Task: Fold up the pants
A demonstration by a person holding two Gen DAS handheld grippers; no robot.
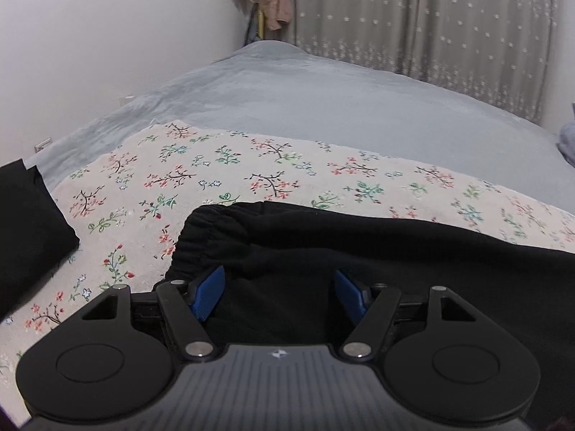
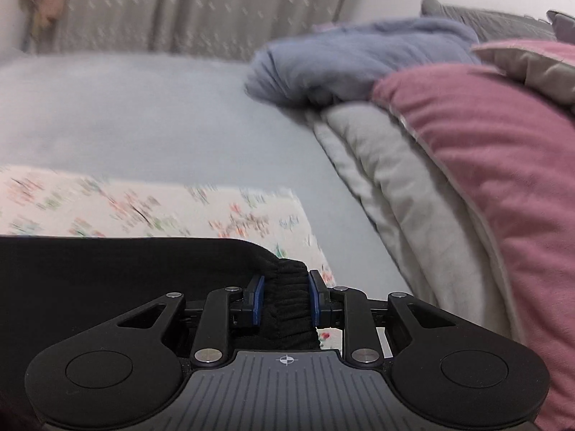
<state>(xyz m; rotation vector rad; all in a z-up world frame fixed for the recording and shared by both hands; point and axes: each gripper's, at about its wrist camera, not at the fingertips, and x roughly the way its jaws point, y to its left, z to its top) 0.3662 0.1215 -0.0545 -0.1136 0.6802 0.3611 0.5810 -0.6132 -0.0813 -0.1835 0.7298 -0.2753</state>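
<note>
Floral cloth (image 1: 230, 165) over grey bedsheet (image 1: 323, 100): black pants (image 1: 359, 248) spread on it. Left gripper (image 1: 278, 292), jaws spread, above waistband end. Right gripper (image 2: 285, 296) pinching gathered elastic cuff. Right view alone: pink quilt (image 2: 485, 136). Left view alone: folded black garment (image 1: 28, 222).

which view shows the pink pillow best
The right wrist view: the pink pillow fills its right side, lying on a pale grey quilt, only slightly blurred. The left wrist view does not show it at all; its right edge catches only a bit of blue fabric.
</note>
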